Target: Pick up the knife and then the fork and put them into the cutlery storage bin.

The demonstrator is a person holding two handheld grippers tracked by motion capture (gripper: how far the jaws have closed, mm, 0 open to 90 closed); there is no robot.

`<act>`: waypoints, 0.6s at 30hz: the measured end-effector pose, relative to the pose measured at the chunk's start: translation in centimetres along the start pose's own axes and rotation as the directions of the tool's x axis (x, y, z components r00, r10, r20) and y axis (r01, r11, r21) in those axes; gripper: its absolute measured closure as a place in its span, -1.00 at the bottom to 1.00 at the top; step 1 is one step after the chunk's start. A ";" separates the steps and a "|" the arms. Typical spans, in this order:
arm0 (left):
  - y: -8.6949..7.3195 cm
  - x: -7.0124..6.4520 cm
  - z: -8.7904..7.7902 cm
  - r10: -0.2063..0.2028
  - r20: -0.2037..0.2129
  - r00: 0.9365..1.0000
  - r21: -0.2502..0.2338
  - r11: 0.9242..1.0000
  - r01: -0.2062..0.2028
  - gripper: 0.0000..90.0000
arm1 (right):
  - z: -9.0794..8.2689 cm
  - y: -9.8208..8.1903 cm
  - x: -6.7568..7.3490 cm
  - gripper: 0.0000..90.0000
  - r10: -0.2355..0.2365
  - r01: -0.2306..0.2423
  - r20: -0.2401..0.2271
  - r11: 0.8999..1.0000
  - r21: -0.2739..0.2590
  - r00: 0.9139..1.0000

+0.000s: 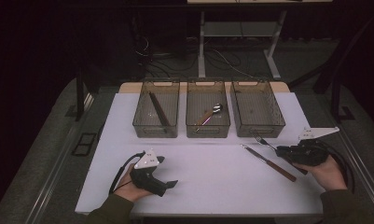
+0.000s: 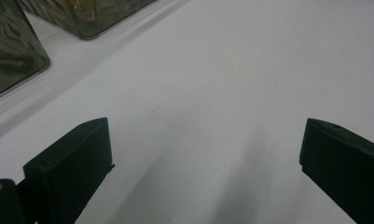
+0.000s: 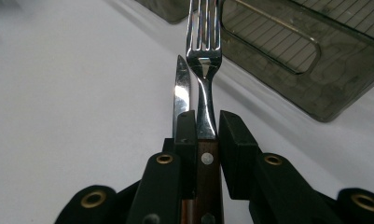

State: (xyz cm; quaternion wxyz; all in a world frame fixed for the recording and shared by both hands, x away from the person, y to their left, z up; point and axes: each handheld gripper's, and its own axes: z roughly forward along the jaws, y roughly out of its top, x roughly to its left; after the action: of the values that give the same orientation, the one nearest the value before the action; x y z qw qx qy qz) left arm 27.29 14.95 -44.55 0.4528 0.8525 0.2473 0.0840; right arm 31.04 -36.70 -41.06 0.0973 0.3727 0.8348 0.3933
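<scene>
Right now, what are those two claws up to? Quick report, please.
Right claw shut on fork. Left claw open, nothing between. Knife lies beside fork; right-hand bin just ahead.

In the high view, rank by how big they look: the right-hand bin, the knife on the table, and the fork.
1. Right-hand bin, clearly largest.
2. Knife, long and thin.
3. Fork, smallest as seen, though the right gripper covers its handle, so its full length is unsure.

Both grippers are matte black, the left gripper (image 1: 153, 176) and the right gripper (image 1: 300, 153) each topped by a pale grey three-cornered plate and trailing a black cable. Their jaws are blocky black pads, with brass-coloured rivets set in the arms behind them. The person wears dark olive sleeves (image 1: 111, 211).
</scene>
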 end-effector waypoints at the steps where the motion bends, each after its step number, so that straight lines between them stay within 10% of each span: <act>1: 0.0 0.0 0.0 -0.004 0.001 1.000 -0.004 1.000 0.004 -0.97 | -0.1 0.1 0.0 0.73 0.008 -0.008 0.001 1.000 0.002 1.000; 18: -0.2 0.2 0.1 -0.024 0.012 1.000 -0.009 1.000 0.024 -1.00 | -1.5 2.8 -0.5 0.73 0.036 -0.036 -0.003 0.998 -0.045 0.999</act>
State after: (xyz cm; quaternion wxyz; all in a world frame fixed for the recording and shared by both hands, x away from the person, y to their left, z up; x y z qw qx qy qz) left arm 27.49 15.03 -44.78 0.4593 0.8478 0.2544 0.0746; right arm 32.24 -36.71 -38.09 0.0975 0.3848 0.8192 0.4140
